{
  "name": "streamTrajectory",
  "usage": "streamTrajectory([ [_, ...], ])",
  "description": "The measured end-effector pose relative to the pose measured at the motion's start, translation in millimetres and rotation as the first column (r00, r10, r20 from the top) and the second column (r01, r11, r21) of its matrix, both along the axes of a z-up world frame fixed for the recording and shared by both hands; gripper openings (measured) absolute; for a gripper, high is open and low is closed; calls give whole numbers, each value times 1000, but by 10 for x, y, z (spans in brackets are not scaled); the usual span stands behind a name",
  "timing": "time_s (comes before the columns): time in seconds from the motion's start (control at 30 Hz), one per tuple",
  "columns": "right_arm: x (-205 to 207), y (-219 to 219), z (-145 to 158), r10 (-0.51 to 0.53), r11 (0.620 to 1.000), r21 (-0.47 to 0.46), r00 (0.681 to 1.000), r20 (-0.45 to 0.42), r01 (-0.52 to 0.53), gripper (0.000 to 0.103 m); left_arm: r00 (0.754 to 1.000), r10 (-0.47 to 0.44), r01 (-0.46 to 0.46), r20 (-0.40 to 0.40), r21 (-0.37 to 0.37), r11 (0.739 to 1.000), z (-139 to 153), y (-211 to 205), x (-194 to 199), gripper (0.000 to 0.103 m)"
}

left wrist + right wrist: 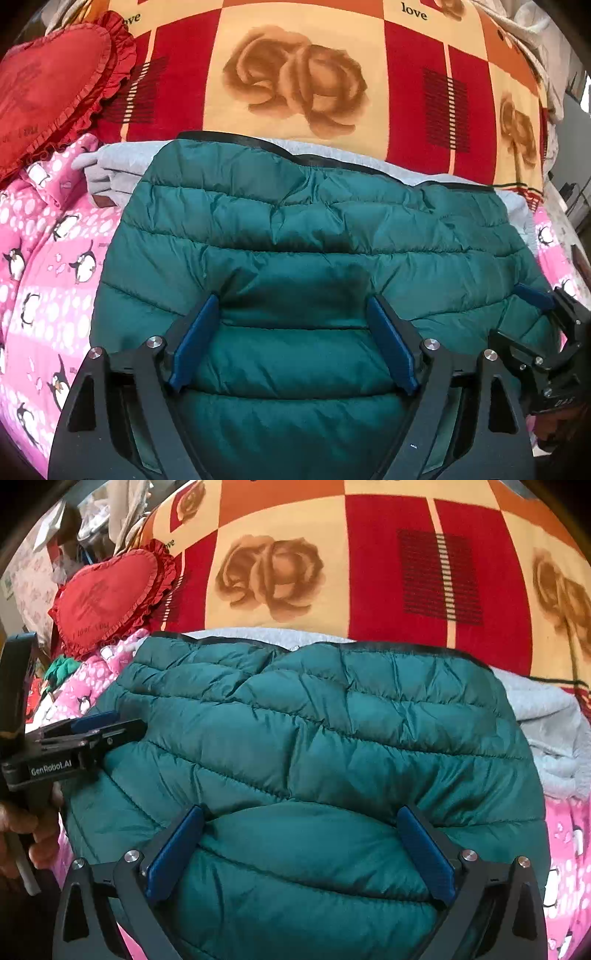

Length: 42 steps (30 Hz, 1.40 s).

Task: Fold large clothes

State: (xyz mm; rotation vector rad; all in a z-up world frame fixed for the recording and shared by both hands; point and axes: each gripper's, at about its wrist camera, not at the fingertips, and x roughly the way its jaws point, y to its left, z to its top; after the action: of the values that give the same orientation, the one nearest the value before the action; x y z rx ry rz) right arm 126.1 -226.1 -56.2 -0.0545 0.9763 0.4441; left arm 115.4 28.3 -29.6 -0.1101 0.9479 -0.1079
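Green quilted jacket (295, 236): folded, centre frame, lying on a grey garment (122, 158) atop the pink penguin bedsheet (40, 258). Left gripper (295, 343) and right gripper (299, 853): fingers spread wide, resting over the jacket's near edge. Red heart cushion (51, 88): upper left.

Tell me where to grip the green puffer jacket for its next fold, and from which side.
Grip the jacket by its near edge, one gripper toward each near corner, coming in low from the person's side. It lies flat on a grey garment, its black-trimmed far edge away from both. The left gripper and right gripper already hover open over the near part, so probably little travel is needed.
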Motion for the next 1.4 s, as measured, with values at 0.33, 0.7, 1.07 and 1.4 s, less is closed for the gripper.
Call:
streamTrajectory([
  [0.33,-33,28,117,-7,999,-35,1000,19,8,103,999,-35,35,17,-19,999,12,72,-153,84],
  [0.7,-383,-53,272,-114,993,29,991,75,112,103,993,-15,28,118,-110,994,342,447,-374,84],
  [1.07,-313,-426,435,-259,964,102,955,146,246,103,990,143,-141,-10,-242,960,206,1324,-46,84],
  [1.4,-263,-699,487,-336,941,93,929,155,325,103,978,206,-204,29,-73,976,208,1163,-23,84],
])
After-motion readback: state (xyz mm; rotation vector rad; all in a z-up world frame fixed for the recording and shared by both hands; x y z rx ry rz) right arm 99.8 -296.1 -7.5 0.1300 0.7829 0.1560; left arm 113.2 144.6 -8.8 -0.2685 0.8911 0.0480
